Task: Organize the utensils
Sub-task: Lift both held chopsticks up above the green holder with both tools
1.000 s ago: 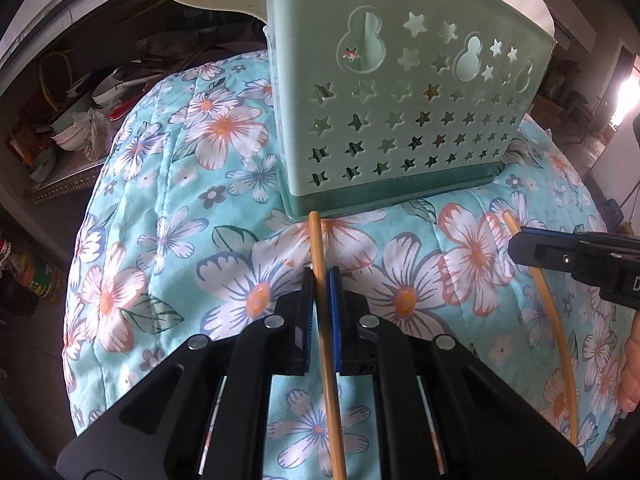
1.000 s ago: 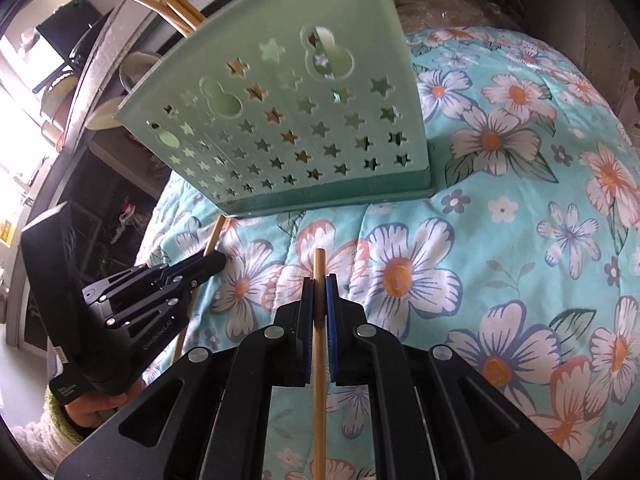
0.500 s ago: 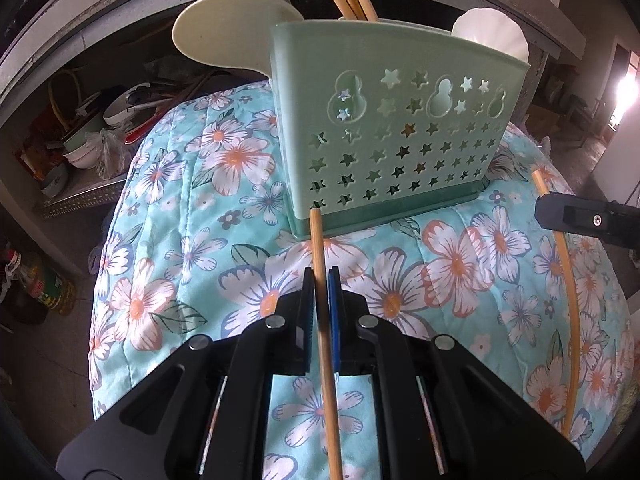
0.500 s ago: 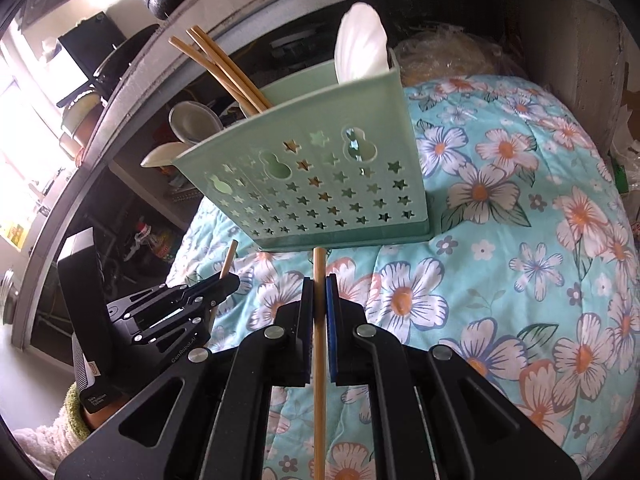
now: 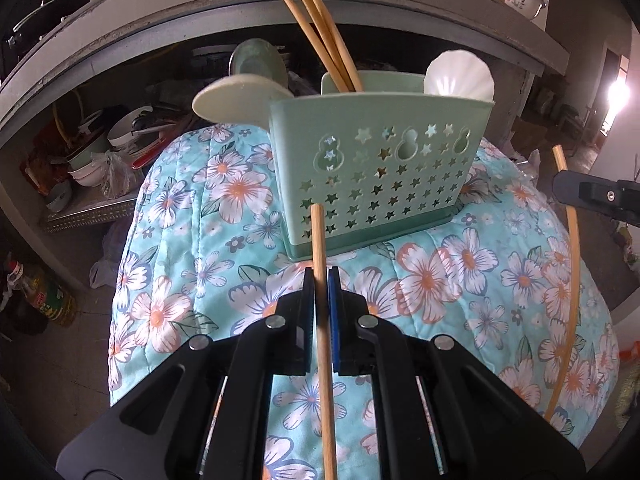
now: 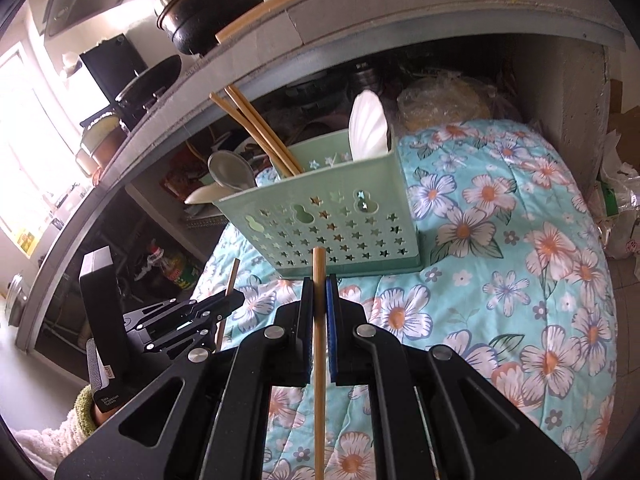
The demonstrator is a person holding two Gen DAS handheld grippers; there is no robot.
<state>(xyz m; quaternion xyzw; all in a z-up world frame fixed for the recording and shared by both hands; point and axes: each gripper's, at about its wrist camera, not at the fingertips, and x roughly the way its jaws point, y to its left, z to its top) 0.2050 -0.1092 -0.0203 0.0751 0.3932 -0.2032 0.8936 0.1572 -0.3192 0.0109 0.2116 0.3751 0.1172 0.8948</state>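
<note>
A mint-green utensil holder [image 5: 380, 168] with star holes stands on the floral quilt [image 5: 208, 248]; it also shows in the right wrist view [image 6: 332, 224]. It holds wooden chopsticks [image 5: 320, 36], a white shell-shaped spoon [image 5: 458, 78] and pale spoons [image 5: 232, 98]. My left gripper [image 5: 320, 280] is shut on a wooden chopstick [image 5: 322, 320], held upright in front of the holder. My right gripper [image 6: 319, 288] is shut on another chopstick [image 6: 319, 320], also before the holder. Each gripper shows in the other's view: the right one [image 5: 568, 192], the left one [image 6: 236, 300].
A grey concrete shelf [image 5: 180, 12] overhangs behind the holder, with pots [image 6: 208, 4] on top. Bowls and clutter [image 5: 108, 148] sit under it at the left. An oil bottle [image 5: 44, 296] stands on the floor left of the quilt.
Both grippers have risen and drawn back from the holder with their chopsticks. The holder's top, with its chopsticks and spoons, has come into view.
</note>
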